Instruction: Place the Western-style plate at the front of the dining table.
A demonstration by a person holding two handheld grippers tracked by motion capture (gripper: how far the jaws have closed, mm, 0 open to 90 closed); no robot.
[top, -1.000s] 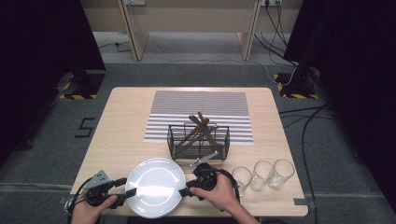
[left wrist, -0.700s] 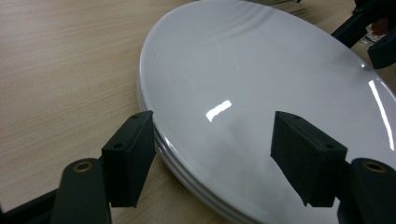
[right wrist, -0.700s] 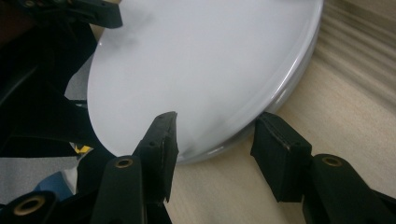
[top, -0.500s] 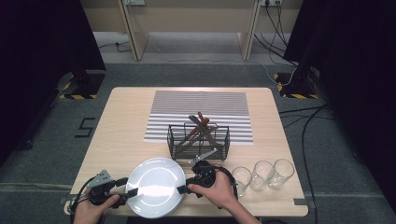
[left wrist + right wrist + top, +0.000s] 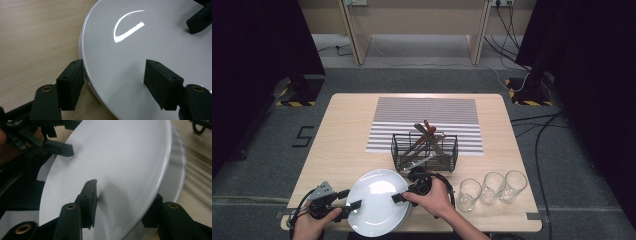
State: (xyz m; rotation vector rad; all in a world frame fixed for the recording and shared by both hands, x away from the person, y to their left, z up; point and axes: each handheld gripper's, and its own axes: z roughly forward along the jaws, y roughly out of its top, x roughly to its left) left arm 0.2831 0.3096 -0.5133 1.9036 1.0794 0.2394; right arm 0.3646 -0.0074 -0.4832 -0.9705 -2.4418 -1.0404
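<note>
Plates: a stack of white plates is seen at the near edge of the counter, in front of the wire basket; the top plate is tilted up off the plate beneath in the right gripper view.
Left claw: the left claw is placed over the left rim of the stack; one jaw is set outside the rim, the other lies above the white face, and the jaws are kept apart, with no squeeze shown on the plate.
Right claw: the right claw is set on the right rim of the top plate; one jaw rests on the upper face, the other is tucked under the edge; the jaws have just been closing with the rim between them, and the plate is clamped.
Basket: cutlery is held in it, standing on the striped mat.
Glasses: three clear glasses are lined up to the right of the stack.
</note>
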